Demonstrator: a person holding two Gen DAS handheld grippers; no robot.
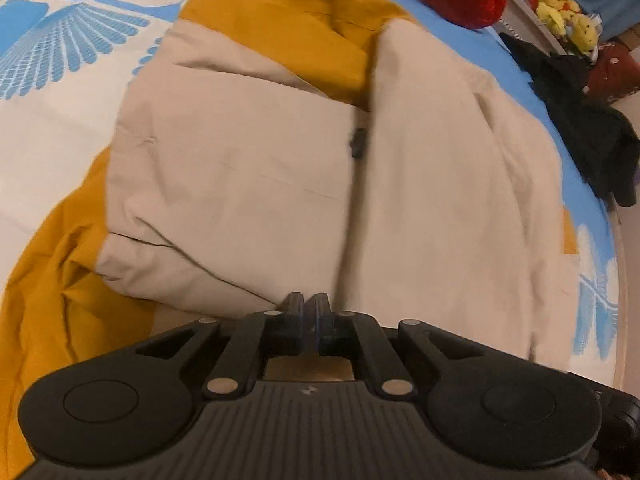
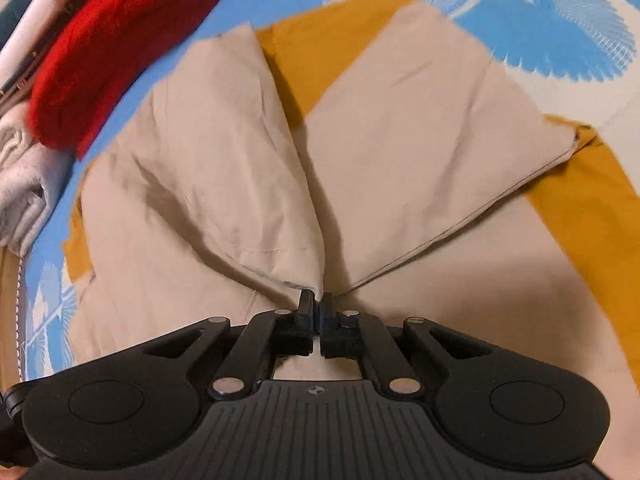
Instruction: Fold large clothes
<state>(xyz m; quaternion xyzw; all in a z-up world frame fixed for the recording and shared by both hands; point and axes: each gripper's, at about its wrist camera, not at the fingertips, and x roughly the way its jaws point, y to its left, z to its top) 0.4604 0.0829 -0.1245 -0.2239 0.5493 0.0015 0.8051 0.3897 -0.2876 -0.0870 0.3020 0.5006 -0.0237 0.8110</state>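
On the bed, a big jacket (image 1: 256, 168) is spread out over a blue and white sheet (image 1: 60, 40) with feather shapes on it. The jacket is beige on one side and mustard yellow on the other, and parts of it are folded over so both colours are seen.

The left tongs (image 1: 308, 300) are pointed down at the near edge of the jacket. Their two black fingers are pressed close together, with only a thin slit between them. Beige cloth is bunched right at the tips, but whether any of it is pinched cannot be told.

The right tongs (image 2: 317, 300) are closed on a fold of the beige cloth. From the pinched spot, two flaps are spread away like a fan — one to the left, one to the right — with the yellow side showing between them farther up.

The cloth looks thin and smooth, with soft wrinkles and a stitched hem line. A small dark zip pull (image 1: 357, 142) is seen in the middle seam.

A fuzzy red knitted thing (image 2: 116, 44) is lying beyond the jacket, and yellow soft toys (image 1: 568, 12) are piled off the bed's far corner.
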